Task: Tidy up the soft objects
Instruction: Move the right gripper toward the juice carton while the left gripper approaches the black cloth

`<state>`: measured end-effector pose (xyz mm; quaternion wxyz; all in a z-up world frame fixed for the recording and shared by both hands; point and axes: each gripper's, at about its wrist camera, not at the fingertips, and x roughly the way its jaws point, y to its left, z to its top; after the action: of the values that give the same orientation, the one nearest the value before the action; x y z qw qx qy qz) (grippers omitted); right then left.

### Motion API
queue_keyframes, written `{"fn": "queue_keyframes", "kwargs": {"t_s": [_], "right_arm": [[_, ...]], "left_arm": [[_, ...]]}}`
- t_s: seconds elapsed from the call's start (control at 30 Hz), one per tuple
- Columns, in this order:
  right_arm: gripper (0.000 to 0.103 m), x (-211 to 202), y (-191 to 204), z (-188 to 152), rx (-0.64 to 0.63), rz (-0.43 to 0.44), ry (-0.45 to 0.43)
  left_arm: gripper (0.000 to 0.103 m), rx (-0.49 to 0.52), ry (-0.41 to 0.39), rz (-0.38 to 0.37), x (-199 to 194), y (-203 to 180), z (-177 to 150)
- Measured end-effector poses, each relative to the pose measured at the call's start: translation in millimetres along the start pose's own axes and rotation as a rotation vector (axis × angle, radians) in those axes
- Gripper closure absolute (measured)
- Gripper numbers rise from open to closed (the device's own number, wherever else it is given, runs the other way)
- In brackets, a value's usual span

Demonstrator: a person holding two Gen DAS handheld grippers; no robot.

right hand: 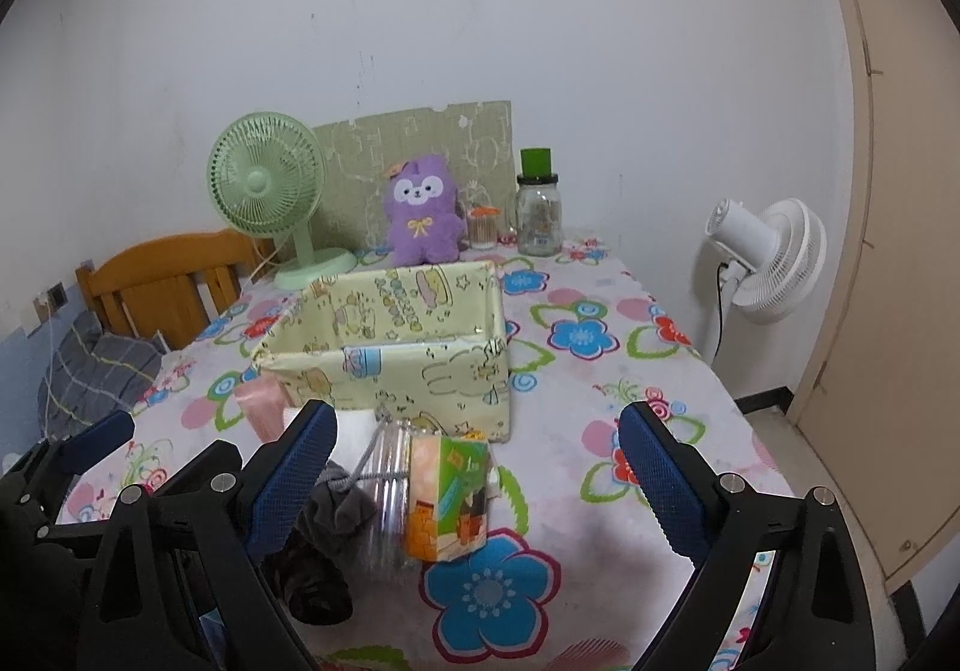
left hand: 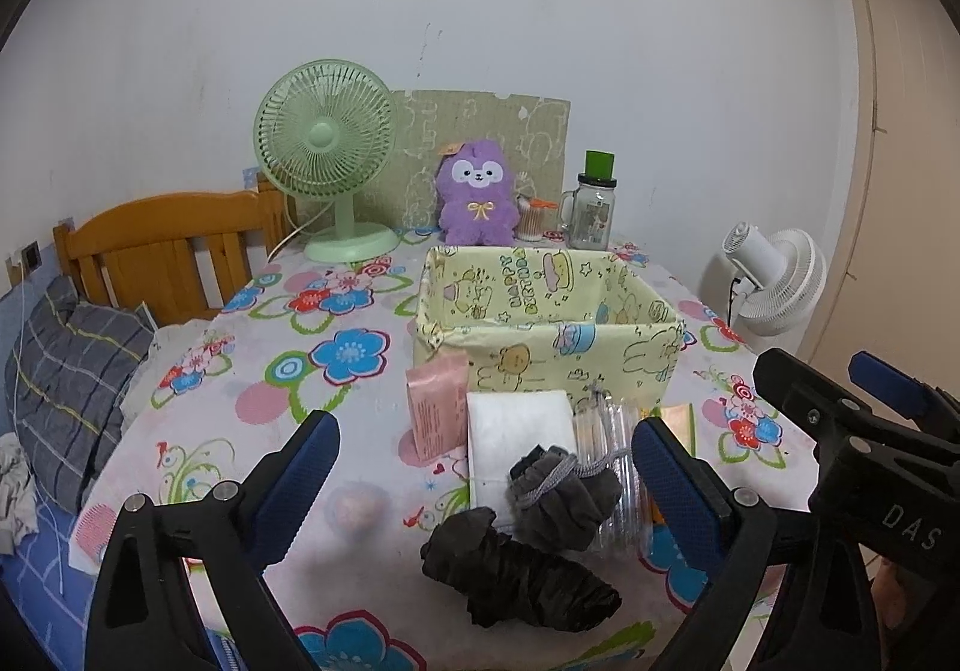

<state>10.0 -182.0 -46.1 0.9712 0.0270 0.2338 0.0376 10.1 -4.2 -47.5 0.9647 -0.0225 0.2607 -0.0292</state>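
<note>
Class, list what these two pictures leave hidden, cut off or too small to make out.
1. Floor of the yellow fabric box: left wrist view, hidden by its own front wall.
2. Print on the pink packet: left wrist view, too small to read.
3. Dark cloth bundle: right wrist view, partly behind the right tool's finger.
4. Contents of the glass jar: right wrist view, too small.

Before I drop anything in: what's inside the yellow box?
The box shows only bare printed lining on its far and side walls. Its front wall hides the floor in both views, so emptiness is unconfirmed.
</note>
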Motion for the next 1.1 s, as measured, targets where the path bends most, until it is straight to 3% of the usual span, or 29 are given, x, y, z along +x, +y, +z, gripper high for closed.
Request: {"fn": "queue_keyframes", "kwargs": {"t_s": [0.47,1.1], "right_arm": [[0.01,30.6,10.9,-27.6,-0.015,0.004,0.072],[0.015,55.8,34.1,-40.2,-0.067,0.012,0.14]], "left_arm": [[0.008,-0.007,0.093,-0.005,27.5,5.7,-28.8],[0.034,-0.039,0.209,-0.012,55.4,15.9,-47.0]]}}
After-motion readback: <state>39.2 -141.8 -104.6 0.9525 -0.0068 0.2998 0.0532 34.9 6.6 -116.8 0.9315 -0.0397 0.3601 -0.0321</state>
